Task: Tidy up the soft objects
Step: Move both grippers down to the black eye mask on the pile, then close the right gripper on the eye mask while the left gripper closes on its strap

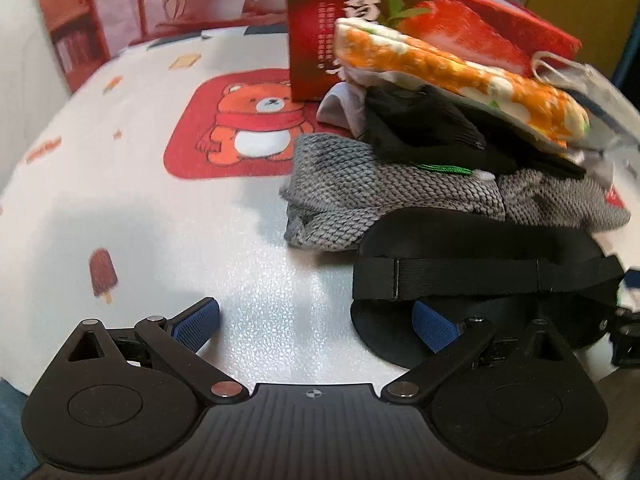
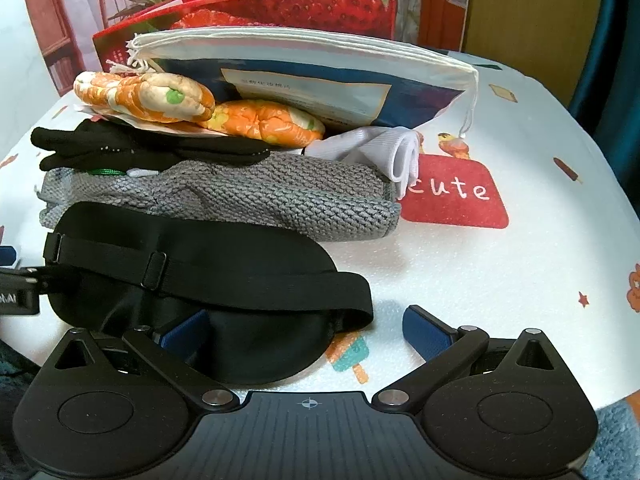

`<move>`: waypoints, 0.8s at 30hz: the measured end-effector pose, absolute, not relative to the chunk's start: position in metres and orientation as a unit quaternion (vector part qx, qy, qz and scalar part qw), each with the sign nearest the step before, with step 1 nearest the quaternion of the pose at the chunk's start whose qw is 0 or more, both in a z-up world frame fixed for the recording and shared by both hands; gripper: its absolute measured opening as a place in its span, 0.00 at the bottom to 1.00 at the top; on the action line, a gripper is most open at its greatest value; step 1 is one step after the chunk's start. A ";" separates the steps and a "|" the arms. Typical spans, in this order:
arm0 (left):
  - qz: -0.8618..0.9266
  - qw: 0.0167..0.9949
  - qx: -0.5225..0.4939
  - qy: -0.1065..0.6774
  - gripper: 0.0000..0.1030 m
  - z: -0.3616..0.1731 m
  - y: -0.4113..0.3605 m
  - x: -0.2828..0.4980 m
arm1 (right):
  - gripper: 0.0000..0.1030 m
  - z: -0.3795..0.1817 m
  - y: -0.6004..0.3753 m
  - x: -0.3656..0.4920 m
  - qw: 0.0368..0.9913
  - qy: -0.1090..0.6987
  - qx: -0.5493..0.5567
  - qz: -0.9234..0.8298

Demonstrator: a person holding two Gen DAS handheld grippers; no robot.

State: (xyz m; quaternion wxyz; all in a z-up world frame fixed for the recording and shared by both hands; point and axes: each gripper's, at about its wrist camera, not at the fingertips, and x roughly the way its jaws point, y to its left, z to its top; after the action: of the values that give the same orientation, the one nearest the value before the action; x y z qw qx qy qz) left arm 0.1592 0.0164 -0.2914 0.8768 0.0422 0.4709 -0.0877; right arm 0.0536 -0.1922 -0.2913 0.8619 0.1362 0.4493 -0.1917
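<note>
In the left wrist view, the left tool is seen spread wide, nothing held; the black eye mask lies at lower right of frame, its edge over the right-hand pad. In the right wrist view, the right tool is likewise open, the eye mask covering its left-hand pad. The mask's long axis runs across both frames. Behind it are piled a grey knit cloth, black gloves, an orange padded item, a drawstring pouch and a red box on the counter.
</note>
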 end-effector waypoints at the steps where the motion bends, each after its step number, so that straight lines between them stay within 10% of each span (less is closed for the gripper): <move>1: -0.088 0.877 0.048 0.470 1.00 -0.292 0.015 0.160 | 1.00 -0.292 -0.192 0.054 0.862 0.450 0.135 -0.192; 19: -0.104 0.880 0.057 0.460 1.00 -0.292 0.012 0.155 | 1.00 -0.292 -0.190 0.061 0.861 0.452 0.121 -0.200; 24: -0.127 0.883 0.066 0.448 0.85 -0.288 0.007 0.149 | 0.99 -0.292 -0.191 0.059 0.864 0.446 0.129 -0.196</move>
State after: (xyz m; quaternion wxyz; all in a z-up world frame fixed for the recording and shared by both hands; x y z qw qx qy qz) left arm 0.1488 0.0075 -0.2883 0.8826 0.0655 0.4479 -0.1267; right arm 0.0589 -0.1914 -0.2920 0.8639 0.1288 0.4458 -0.1958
